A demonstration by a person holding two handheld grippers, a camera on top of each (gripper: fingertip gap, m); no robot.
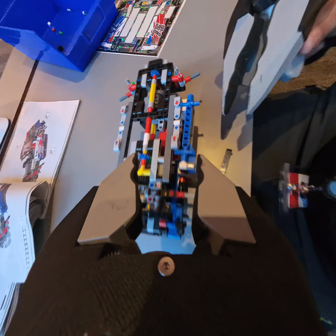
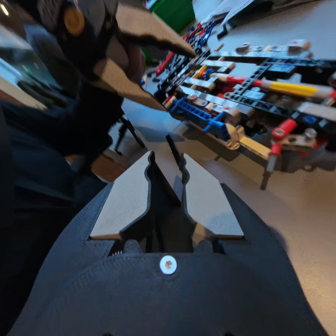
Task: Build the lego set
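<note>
A long lego chassis [image 1: 156,112] of black frames, grey beams, a blue beam and a red, yellow and white axle lies on the grey table [image 1: 91,94]. My left gripper [image 1: 166,158] is shut on its near end, one finger on each side. It also shows in the right wrist view [image 2: 180,81], clamped on the chassis [image 2: 245,94]. My right gripper [image 2: 167,154] hovers right of the chassis near the table edge, its jaws a little apart and empty; it also shows in the left wrist view [image 1: 237,112]. A small dark beam [image 1: 226,160] lies on the table just beyond its fingertips [image 2: 171,145].
A blue box [image 1: 54,31] and a sticker sheet [image 1: 145,25] lie at the far side. An open instruction booklet [image 1: 36,141] lies left. A green bin [image 2: 174,14] and loose lego parts [image 2: 200,34] stand farther off. The table edge runs on the right, past a red-and-white object [image 1: 294,189].
</note>
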